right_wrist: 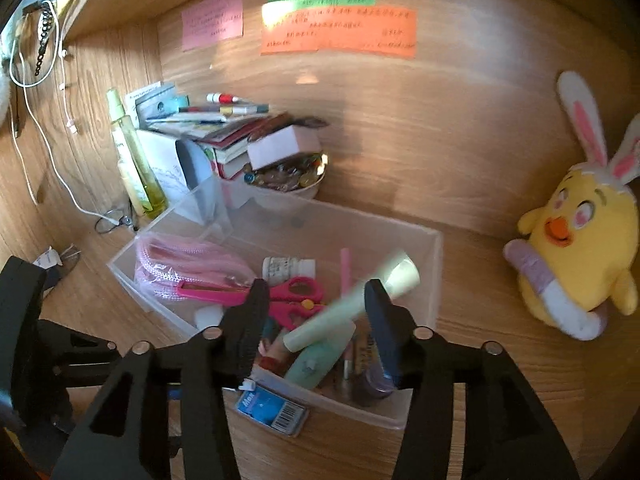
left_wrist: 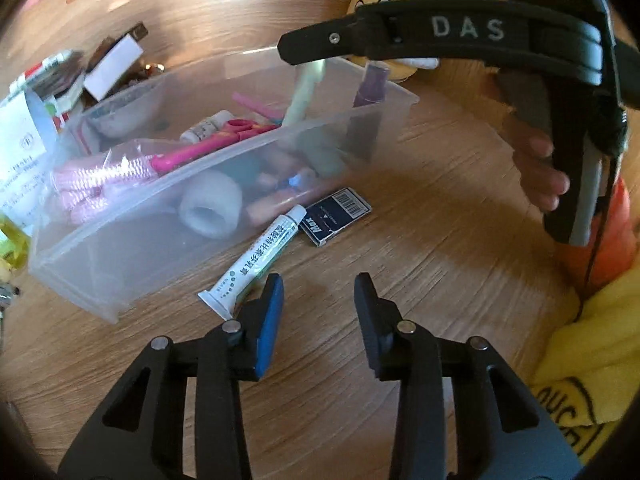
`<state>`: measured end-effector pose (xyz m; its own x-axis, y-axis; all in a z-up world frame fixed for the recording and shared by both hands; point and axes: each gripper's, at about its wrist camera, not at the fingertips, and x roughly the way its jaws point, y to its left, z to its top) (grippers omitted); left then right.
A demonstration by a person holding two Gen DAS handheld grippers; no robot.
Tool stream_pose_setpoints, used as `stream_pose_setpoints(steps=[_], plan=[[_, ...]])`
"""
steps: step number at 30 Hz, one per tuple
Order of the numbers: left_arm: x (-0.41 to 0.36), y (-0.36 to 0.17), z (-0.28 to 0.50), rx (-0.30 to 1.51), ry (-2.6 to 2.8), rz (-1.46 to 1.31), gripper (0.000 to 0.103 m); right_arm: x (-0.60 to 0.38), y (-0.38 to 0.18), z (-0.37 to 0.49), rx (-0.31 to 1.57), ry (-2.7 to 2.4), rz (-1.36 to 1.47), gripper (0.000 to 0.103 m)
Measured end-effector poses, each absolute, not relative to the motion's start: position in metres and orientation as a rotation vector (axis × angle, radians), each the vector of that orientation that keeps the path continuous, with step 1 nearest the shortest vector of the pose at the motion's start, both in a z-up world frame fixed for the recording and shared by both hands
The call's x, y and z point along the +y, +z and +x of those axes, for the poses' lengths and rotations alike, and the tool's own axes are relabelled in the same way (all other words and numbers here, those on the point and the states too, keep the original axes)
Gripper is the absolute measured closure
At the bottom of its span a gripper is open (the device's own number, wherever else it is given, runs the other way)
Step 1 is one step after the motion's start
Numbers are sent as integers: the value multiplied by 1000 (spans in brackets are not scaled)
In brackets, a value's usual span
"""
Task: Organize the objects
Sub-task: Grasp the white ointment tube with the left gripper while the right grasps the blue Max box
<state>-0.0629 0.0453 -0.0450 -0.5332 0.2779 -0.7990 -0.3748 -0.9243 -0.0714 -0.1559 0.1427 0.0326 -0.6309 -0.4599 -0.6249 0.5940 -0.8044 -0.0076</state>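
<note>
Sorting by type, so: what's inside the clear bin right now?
In the clear bin: pink scissors, white bottle, pale green tube, pink bagged item. Lower items are buried and unclear.

chick plush (right_wrist: pixel 576 240) | sticky notes (right_wrist: pixel 338 26) | book stack (right_wrist: pixel 224 140) | white cable (right_wrist: pixel 44 128)

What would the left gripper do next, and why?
Probably ease forward-left onto the white tube. The left gripper is open and empty, and the tube lies on the desk just ahead, outside the clear bin, beside a dark card.
</note>
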Motion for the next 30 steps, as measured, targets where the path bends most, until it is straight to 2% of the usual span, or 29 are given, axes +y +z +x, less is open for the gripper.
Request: stream_pose_setpoints(steps=[8, 17, 25, 30], plan=[[38, -39, -76, 229, 2596, -1242, 66, 164, 41, -123, 266, -2311, 802, 56], [36, -61, -88, 202, 2547, -1314, 66, 164, -12, -113, 345, -2202, 976, 56], [42, -60, -71, 221, 2563, -1261, 87, 146, -46, -138, 371, -2104, 1100, 56], [37, -60, -63, 188, 2557, -1270, 87, 137, -53, -133, 407, -2062, 1109, 56]])
